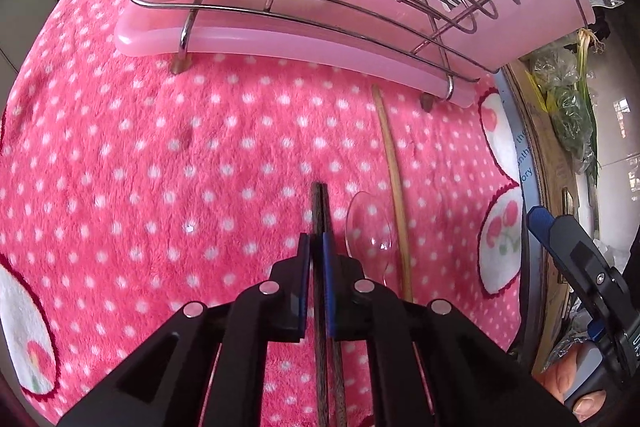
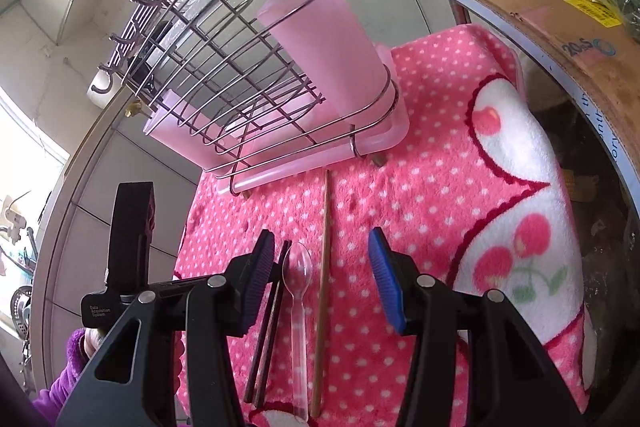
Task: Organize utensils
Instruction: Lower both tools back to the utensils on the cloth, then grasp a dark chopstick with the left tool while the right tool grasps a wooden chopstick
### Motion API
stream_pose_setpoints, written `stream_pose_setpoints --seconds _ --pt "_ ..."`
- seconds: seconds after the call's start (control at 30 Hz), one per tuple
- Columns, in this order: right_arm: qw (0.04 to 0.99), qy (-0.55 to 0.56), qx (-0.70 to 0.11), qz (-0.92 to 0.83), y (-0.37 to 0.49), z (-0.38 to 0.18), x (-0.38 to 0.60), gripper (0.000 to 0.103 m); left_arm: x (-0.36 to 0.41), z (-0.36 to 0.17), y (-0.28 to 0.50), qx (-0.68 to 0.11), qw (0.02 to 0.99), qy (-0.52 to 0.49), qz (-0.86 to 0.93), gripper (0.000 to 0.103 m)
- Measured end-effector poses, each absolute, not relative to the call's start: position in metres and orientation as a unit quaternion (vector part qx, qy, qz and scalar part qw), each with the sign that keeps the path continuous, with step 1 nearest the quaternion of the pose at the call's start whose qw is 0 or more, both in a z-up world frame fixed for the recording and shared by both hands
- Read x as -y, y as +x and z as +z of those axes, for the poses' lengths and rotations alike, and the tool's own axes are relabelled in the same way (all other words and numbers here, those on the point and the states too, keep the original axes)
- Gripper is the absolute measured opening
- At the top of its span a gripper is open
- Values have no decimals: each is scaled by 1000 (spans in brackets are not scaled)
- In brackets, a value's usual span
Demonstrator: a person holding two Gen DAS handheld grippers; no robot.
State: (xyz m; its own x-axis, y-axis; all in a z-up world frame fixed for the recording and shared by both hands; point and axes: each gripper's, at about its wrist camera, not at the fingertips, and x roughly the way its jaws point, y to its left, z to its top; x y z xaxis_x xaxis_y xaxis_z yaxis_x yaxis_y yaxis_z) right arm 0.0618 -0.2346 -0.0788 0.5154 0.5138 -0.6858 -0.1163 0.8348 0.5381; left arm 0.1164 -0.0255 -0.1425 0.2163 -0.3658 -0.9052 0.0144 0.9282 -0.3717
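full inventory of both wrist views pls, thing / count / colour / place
dark chopsticks: 2, dark brown, on blanket, between left gripper's pads
clear plastic spoon: 1, transparent, right of them
bamboo chopstick: 1, tan, right of spoon
wire rack: 1, chrome, far end of blanket
drip tray: 1, pink, under rack
utensil cup: 1, pink, in rack, holding utensils
blanket: 1, pink with white dots
cardboard box: 1, brown, right of blanket
left hand-held gripper: shut on dark chopsticks
right hand-held gripper: open over spoon
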Motion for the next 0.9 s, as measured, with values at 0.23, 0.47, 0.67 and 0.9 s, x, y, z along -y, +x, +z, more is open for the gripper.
stream_pose_setpoints --seconds 0.23,0.47,0.67,0.9 --pt "840 214 -462 187 64 -81 232 50 16 -147 107 -621 763 -119 -135 8" --pt "837 207 -472 185 68 -84 228 50 -13 -133 109 -599 785 -129 -88 5" --pt "827 195 -492 190 78 -92 219 50 -44 -133 114 -600 788 -131 -46 5" --pt "813 166 -524 191 106 -102 198 50 -58 -138 118 -612 777 -140 -50 6"
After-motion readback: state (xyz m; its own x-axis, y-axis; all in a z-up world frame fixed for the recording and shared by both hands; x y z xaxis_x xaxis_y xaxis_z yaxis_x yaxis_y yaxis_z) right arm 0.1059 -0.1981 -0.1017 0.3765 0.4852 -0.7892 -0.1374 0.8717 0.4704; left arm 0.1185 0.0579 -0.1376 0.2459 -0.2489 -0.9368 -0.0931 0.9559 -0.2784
